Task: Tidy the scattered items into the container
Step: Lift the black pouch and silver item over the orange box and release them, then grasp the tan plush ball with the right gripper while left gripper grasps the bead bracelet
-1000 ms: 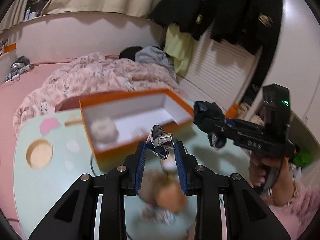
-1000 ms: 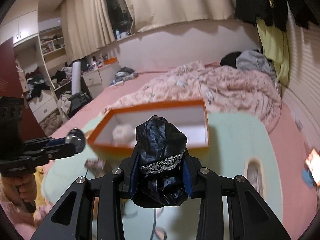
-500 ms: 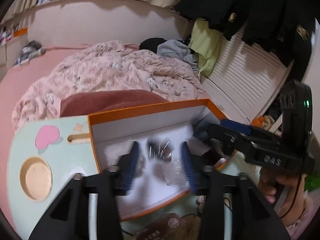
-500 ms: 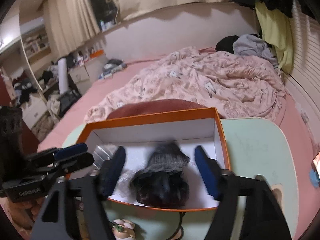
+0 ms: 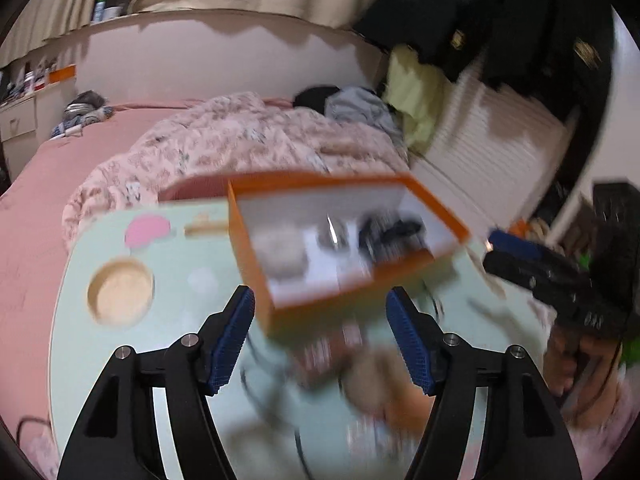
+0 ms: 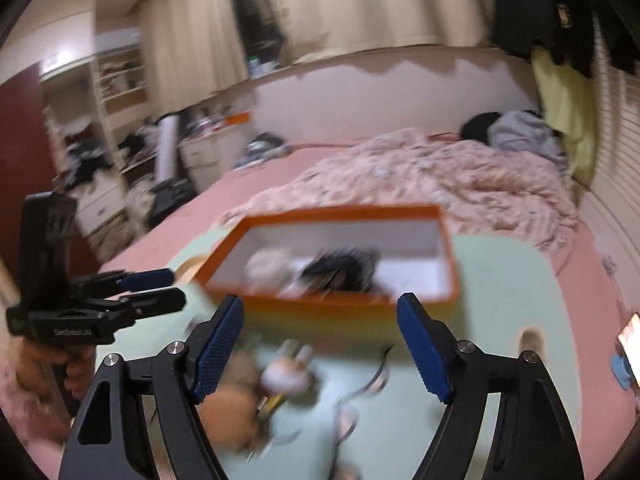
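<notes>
Both views are dim, lit by warm indoor light with soft shadows. The fingers (image 5: pixel 234 336) stay sharp, while the orange box (image 5: pixel 360 280) ahead of them and the items on the worktop (image 6: pixel 504 280) between them smear with motion blur. Fisheye bending curves the walls, and the corners fall black.
</notes>
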`<state>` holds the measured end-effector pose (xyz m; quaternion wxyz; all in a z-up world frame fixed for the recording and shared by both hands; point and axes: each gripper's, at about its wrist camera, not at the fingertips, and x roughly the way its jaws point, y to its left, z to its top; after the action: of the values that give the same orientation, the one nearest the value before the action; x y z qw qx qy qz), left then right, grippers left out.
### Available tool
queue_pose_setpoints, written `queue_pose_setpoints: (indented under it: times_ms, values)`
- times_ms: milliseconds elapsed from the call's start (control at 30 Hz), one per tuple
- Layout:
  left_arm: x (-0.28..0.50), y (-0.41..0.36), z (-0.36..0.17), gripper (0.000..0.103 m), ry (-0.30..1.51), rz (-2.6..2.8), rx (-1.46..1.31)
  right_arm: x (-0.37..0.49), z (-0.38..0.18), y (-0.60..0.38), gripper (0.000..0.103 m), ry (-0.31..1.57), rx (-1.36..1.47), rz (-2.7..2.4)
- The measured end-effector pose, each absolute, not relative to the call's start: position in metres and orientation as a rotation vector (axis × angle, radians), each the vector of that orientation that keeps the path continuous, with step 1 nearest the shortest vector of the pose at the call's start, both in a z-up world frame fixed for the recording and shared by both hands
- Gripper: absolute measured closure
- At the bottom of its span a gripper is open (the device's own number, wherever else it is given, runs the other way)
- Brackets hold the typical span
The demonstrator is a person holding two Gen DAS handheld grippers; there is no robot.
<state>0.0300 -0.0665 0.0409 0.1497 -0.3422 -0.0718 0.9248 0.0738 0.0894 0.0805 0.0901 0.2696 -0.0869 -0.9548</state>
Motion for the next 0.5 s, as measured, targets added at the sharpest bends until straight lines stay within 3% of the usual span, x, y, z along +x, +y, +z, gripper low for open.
queue_pose_setpoints:
  times_ms: [33, 167, 500]
  values:
    - [0.044, -0.065, 0.034, 0.035, -0.197, 2.635, -0.988, 0.08, 0.077, 0.085, 0.025, -0.247, 0.81, -2.811]
    - [0.078, -0.049, 0.006, 0.035, -0.092, 2.554, -1.072, 0.091, 0.055, 0.062, 0.046, -0.205, 0.898, -2.675]
    - [0.077, -0.024, -0.015, 0.035, 0.004, 2.551, -1.126, 0.076, 0.03, 0.016, 0.046, 0.008, 1.042, -2.528]
